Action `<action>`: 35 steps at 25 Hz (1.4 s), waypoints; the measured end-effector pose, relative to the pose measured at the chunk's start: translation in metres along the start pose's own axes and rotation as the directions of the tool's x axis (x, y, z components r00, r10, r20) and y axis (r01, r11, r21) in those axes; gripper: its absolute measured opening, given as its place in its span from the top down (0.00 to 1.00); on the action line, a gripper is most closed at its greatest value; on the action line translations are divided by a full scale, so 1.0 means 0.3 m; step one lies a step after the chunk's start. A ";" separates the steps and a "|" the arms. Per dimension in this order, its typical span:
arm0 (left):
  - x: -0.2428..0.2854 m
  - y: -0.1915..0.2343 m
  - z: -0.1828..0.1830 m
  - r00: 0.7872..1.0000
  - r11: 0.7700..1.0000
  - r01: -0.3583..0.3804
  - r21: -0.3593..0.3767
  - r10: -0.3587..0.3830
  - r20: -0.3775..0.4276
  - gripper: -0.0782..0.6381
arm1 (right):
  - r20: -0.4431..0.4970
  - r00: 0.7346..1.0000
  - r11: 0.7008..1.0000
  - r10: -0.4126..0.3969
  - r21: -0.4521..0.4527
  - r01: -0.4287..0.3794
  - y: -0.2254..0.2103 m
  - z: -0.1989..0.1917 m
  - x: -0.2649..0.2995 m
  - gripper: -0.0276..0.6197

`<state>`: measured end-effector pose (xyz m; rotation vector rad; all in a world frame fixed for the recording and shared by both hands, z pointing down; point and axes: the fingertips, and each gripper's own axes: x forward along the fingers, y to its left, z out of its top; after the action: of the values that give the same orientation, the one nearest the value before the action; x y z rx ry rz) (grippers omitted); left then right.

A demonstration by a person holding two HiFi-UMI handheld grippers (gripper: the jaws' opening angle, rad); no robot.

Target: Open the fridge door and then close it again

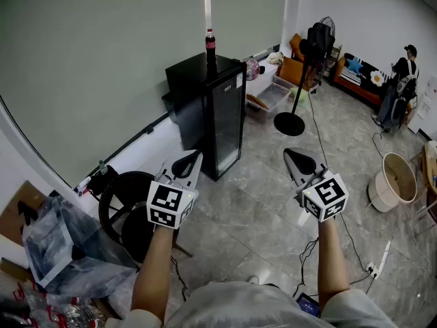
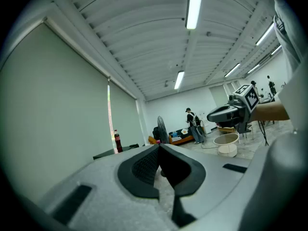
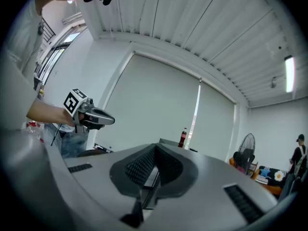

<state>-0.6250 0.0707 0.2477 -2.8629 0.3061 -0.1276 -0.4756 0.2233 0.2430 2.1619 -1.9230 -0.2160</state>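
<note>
A small black fridge (image 1: pixel 217 115) with a glass door stands against the green wall, its door closed. A cola bottle (image 1: pixel 210 46) stands on its top. My left gripper (image 1: pixel 196 156) is shut and empty, held level in the air in front of the fridge, well short of its door. My right gripper (image 1: pixel 287 153) is also shut and empty, to the right of the left one over the tiled floor. In the left gripper view the right gripper (image 2: pixel 211 115) shows at the right and the bottle (image 2: pixel 117 141) far off. In the right gripper view the left gripper (image 3: pixel 110 121) shows at the left, beyond it the bottle (image 3: pixel 183 137).
A standing fan (image 1: pixel 311 67) and a box of goods (image 1: pixel 268 98) stand right of the fridge. A black round-framed chair (image 1: pixel 126 210) and plastic bags (image 1: pixel 61 251) lie at my left. A person (image 1: pixel 403 80) stands by a sofa far right. A round basket (image 1: pixel 395 180) sits on the floor.
</note>
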 end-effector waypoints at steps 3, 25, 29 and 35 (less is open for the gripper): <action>0.016 -0.023 0.002 1.000 0.999 0.021 -0.047 -0.020 0.016 0.88 | 0.014 1.000 1.000 -0.008 -0.009 0.008 -0.028 -0.021 -0.006 0.96; 0.226 -0.206 -0.016 0.996 0.996 -0.088 -0.005 0.088 -0.011 0.72 | -0.049 0.998 0.999 0.026 -0.027 -0.027 -0.296 -0.215 -0.073 0.68; 0.280 -0.237 -0.042 0.995 0.996 -0.085 -0.002 0.085 -0.043 0.67 | -0.059 0.998 0.999 0.022 -0.032 -0.024 -0.362 -0.258 -0.071 0.63; 0.389 -0.204 -0.106 0.993 0.996 -0.088 -0.031 0.085 -0.078 0.67 | -0.049 0.998 0.999 0.035 0.026 -0.033 -0.459 -0.315 -0.004 0.60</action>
<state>-0.5029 0.0951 0.3013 -2.8777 0.4513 -0.2172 -0.3191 0.2466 0.2959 2.1280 -1.9435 -0.1311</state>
